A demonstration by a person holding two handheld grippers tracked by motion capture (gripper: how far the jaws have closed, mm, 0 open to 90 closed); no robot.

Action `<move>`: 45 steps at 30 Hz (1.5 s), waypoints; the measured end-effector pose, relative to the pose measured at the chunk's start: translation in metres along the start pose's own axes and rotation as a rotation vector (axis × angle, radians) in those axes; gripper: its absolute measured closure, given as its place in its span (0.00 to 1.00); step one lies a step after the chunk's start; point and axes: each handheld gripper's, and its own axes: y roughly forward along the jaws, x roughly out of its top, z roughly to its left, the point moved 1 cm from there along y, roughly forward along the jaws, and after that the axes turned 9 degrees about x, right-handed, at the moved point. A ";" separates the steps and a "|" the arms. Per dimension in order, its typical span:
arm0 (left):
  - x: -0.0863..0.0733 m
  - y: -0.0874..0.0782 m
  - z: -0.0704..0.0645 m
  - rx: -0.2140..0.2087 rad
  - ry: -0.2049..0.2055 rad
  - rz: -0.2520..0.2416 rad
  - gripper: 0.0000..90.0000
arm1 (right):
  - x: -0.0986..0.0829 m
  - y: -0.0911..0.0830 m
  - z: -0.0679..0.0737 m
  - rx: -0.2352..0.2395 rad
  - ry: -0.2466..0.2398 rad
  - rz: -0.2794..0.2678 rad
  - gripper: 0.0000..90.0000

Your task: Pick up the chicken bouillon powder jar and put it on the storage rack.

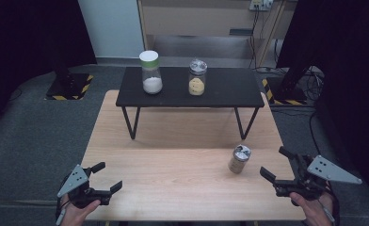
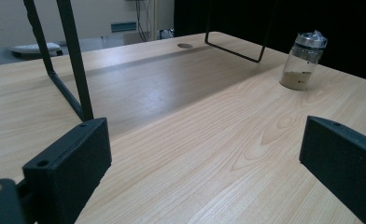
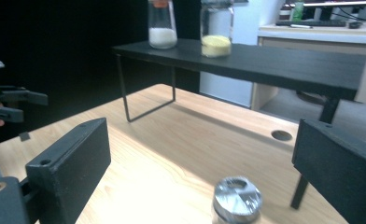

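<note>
Pale wood is running across the tabletop (image 1: pixel 173 165), where we are holding the left tool (image 1: pixel 106 178) at its near left corner and the right tool (image 1: pixel 276 163) at its near right corner, both gaping wide and gripping nothing. We are seeing the small jar (image 1: pixel 239 159) standing near the right edge, just beside the right tool.

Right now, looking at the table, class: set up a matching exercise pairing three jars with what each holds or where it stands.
Things:
1. green-lidded jar
2. silver-lidded shelf jar
3. small jar

Descriptions:
A. stands on the wooden table near the right gripper
B. holds white powder
C. holds yellow powder

Pairs: 1-B, 2-C, 3-A
</note>
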 end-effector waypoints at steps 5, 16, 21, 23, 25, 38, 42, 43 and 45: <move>-0.001 -0.001 0.000 0.004 -0.003 -0.006 0.01 | -0.010 -0.003 0.002 -0.021 0.018 0.008 0.06; 0.000 -0.001 0.000 0.002 0.001 -0.005 0.01 | -0.025 -0.004 0.003 -0.036 0.031 0.034 0.06; 0.000 -0.001 0.000 0.001 0.002 -0.005 0.01 | -0.033 0.001 0.003 -0.039 0.028 0.060 0.06; 0.000 -0.001 0.000 0.001 0.002 -0.007 0.01 | -0.036 0.003 0.003 -0.041 0.026 0.058 0.06; 0.000 -0.001 0.000 0.001 0.005 -0.007 0.01 | -0.038 0.004 0.003 -0.045 0.022 0.058 0.06; 0.000 0.000 0.000 -0.003 0.006 -0.009 0.01 | -0.053 0.013 -0.001 -0.043 0.052 0.073 0.06; 0.000 0.000 0.000 -0.006 0.007 -0.009 0.01 | -0.054 0.014 -0.001 -0.046 0.053 0.081 0.06; 0.000 0.000 0.000 -0.007 0.007 -0.009 0.01 | -0.055 0.014 -0.001 -0.046 0.056 0.082 0.06; -0.001 -0.001 0.000 -0.006 0.007 -0.011 0.02 | -0.055 0.015 -0.001 -0.044 0.058 0.084 0.06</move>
